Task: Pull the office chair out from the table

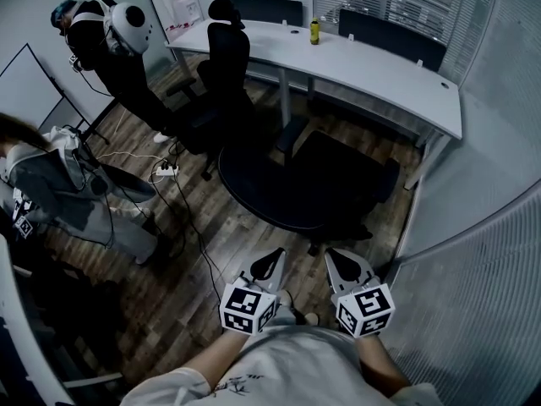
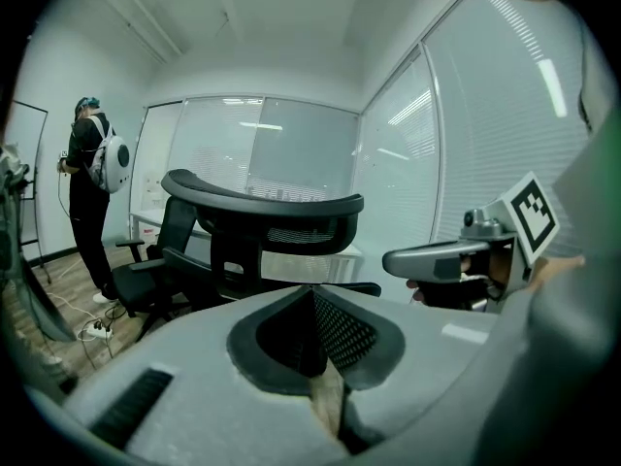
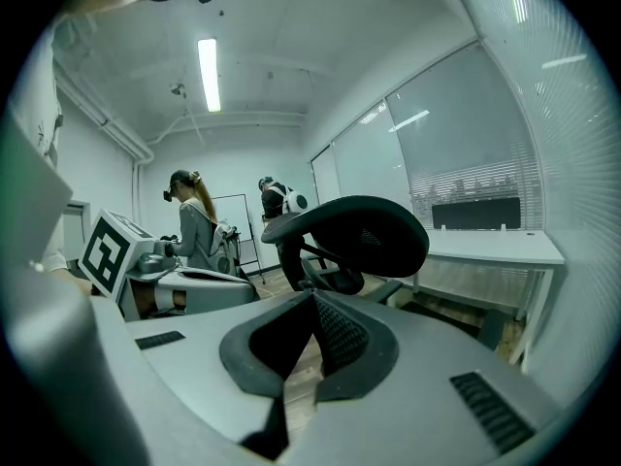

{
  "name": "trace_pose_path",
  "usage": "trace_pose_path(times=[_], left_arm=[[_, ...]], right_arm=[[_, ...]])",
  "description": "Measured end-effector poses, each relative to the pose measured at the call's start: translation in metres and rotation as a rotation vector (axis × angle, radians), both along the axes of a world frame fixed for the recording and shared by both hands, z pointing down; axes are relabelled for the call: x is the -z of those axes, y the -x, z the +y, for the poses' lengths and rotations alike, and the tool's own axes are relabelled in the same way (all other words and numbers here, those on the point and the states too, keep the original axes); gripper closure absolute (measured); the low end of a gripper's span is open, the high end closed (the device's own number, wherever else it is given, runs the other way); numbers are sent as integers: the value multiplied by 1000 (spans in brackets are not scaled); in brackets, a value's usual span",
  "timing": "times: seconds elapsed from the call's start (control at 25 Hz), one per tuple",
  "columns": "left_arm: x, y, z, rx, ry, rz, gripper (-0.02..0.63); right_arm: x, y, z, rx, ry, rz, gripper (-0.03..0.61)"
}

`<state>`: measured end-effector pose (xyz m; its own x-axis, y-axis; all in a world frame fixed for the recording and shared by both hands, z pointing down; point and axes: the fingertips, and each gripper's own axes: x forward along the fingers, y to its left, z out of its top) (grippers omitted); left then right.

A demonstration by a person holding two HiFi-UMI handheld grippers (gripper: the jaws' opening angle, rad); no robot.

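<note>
On wood floor, head view: black office chair between white table and both grippers, backrest toward them. Left gripper and right gripper side by side, tips near chair back; contact not discernible.
Left gripper view: jaws pressed together, nothing between; headrest ahead, beyond tips.
Right gripper view: jaws likewise together, empty; same headrest ahead.
</note>
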<state>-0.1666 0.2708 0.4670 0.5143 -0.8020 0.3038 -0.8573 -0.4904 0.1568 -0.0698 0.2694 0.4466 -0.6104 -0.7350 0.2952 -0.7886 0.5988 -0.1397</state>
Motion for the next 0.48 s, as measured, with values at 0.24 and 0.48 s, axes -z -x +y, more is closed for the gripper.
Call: trace_pose_path(times=[0.24,0.48], left_arm=[[1,-7,7,-1,-11,-11,603],[2,-18,3,-7,-12,-6,603]], right_arm=[[-5,0,11,16,6,0,571],[-5,-7,7,16,16,-12,571]])
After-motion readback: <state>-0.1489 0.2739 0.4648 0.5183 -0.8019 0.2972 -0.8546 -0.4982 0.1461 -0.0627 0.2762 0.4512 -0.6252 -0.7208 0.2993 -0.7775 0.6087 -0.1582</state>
